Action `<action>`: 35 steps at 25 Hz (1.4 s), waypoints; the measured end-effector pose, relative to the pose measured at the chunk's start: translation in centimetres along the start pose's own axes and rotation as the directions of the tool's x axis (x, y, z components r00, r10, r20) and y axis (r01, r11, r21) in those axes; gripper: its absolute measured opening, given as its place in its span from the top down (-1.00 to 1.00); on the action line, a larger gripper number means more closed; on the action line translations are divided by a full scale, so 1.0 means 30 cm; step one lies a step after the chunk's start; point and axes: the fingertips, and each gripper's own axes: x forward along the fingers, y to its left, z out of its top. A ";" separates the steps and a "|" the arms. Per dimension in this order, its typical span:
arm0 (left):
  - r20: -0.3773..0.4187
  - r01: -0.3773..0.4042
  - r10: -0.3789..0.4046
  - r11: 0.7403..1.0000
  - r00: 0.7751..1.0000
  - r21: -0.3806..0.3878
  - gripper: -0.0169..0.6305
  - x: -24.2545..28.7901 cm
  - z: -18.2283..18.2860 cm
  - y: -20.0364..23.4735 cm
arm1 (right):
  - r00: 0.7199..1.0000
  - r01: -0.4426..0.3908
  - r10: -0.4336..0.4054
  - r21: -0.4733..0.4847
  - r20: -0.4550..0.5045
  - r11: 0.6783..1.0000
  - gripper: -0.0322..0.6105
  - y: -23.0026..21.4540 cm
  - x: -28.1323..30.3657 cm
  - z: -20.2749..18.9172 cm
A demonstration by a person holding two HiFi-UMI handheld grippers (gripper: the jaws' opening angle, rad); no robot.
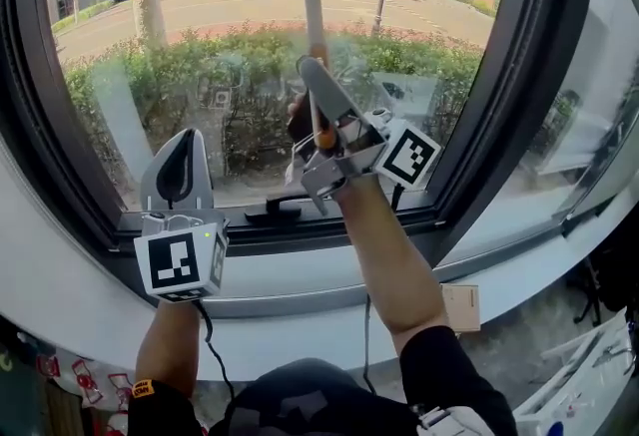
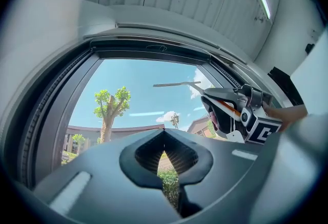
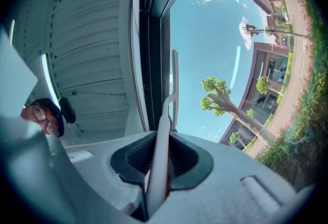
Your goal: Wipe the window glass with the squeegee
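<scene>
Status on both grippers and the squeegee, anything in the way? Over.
Right gripper shut on squeegee, blade level, high up the glass. Left gripper shut, empty, low by the sill. Nothing seen blocking the glass.

Grey T-shaped squeegee (image 1: pixel 313 5) stands upright in the right gripper (image 1: pixel 310 73) at centre, crossbar high in front of the clear window glass (image 1: pixel 200 35), left gripper (image 1: pixel 183 140) lower left and apart, above the white sill (image 1: pixel 300 276), black window handle (image 1: pixel 275 212) on the bottom frame between them.
</scene>
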 end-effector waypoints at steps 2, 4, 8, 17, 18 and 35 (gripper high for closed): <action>-0.004 0.000 0.000 1.000 1.000 0.004 0.89 0.007 -0.023 -0.020 | 1.000 -0.008 0.008 0.011 -0.009 1.000 0.75 -0.005 -0.013 -0.007; -0.017 -0.007 0.007 1.000 1.000 -0.004 0.89 0.009 -0.045 -0.041 | 1.000 -0.008 0.009 0.022 -0.019 1.000 0.75 -0.008 -0.035 -0.019; -0.053 -0.021 0.019 0.999 0.998 -0.030 0.89 0.000 -0.098 -0.097 | 1.000 0.000 0.001 0.064 -0.026 0.998 0.75 -0.016 -0.122 -0.054; -0.190 -0.054 0.034 0.994 0.981 -0.099 0.89 -0.115 -0.346 -0.253 | 0.996 0.083 -0.077 0.181 -0.038 0.980 0.75 -0.073 -0.430 -0.238; -0.207 -0.052 0.030 0.993 0.978 -0.103 0.89 -0.131 -0.373 -0.271 | 0.995 0.096 -0.089 0.191 -0.041 0.977 0.75 -0.079 -0.464 -0.257; -0.324 -0.047 -0.019 0.980 0.946 -0.193 0.89 -0.330 -0.554 -0.245 | 0.976 0.217 -0.216 0.254 -0.032 0.943 0.75 -0.110 -0.661 -0.378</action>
